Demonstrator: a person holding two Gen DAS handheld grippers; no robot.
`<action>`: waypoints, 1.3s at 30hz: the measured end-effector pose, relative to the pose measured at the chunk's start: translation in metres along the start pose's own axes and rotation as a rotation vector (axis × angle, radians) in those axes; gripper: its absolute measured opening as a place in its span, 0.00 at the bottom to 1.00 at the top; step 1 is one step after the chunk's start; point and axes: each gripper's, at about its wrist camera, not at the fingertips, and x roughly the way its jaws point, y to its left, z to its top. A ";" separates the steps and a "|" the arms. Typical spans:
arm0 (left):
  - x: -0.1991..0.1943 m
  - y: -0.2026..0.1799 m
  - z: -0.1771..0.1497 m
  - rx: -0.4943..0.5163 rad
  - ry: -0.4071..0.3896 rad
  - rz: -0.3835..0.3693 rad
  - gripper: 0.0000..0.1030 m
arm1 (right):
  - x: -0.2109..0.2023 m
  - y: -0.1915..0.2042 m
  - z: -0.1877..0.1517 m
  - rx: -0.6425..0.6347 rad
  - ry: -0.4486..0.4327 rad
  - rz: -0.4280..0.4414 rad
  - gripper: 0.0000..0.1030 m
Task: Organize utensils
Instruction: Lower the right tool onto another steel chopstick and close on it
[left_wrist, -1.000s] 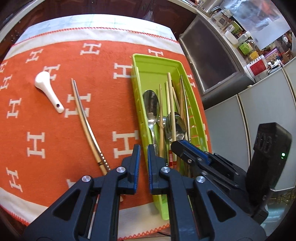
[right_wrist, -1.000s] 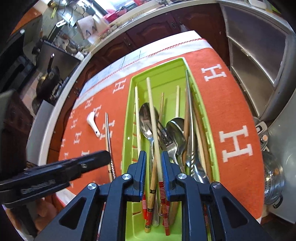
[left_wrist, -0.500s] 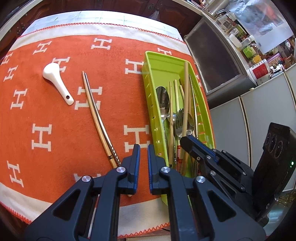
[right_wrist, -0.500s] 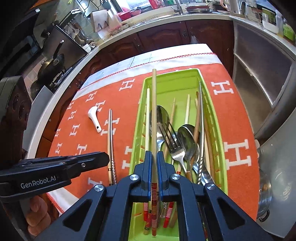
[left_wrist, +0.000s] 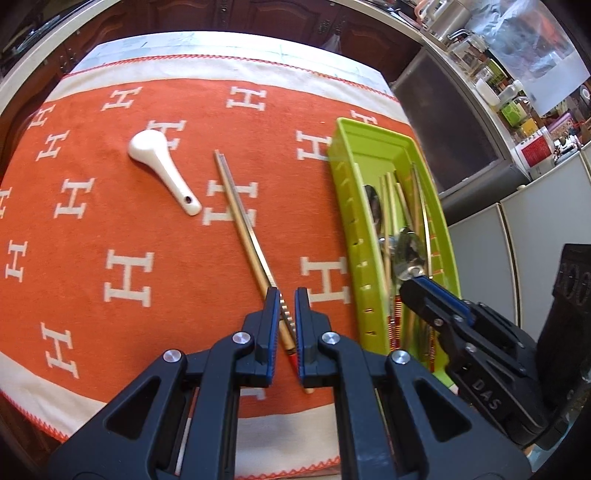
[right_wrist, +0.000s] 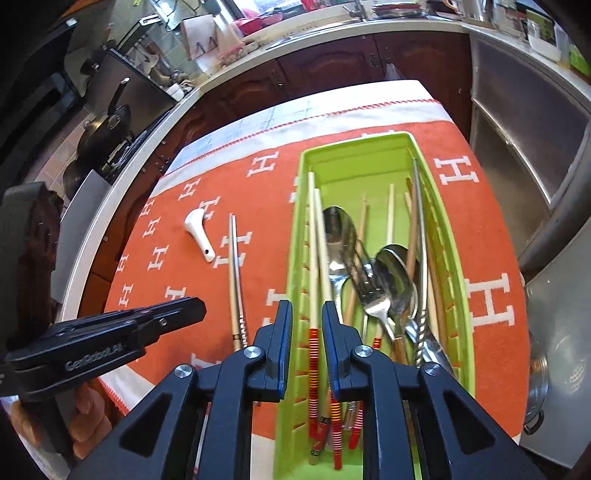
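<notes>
Home kitchen: stovetop pans (right_wrist: 107, 129), cabinets (right_wrist: 325, 74)

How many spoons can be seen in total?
3: a white ceramic spoon lies on the orange cloth, and two metal spoons lie in the green tray. More may be hidden.

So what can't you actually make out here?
- Left wrist view: the near ends of the metal chopsticks sit behind the left gripper.
- Left wrist view: the cutlery in the green tray is blurred.
- Right wrist view: the cutlery handles at the tray's near end are behind the right gripper, whose jaws are opening and gripping nothing.
- Right wrist view: the person's hand is mostly under the left gripper.
</notes>
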 end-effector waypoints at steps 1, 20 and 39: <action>-0.001 0.003 -0.001 -0.002 -0.001 0.006 0.04 | -0.001 0.004 0.000 -0.006 0.000 0.001 0.16; -0.003 0.095 -0.012 -0.104 -0.012 0.093 0.04 | 0.049 0.080 -0.007 -0.179 0.156 0.001 0.16; 0.015 0.109 -0.011 -0.115 0.021 0.053 0.04 | 0.109 0.106 0.009 -0.350 0.255 -0.131 0.15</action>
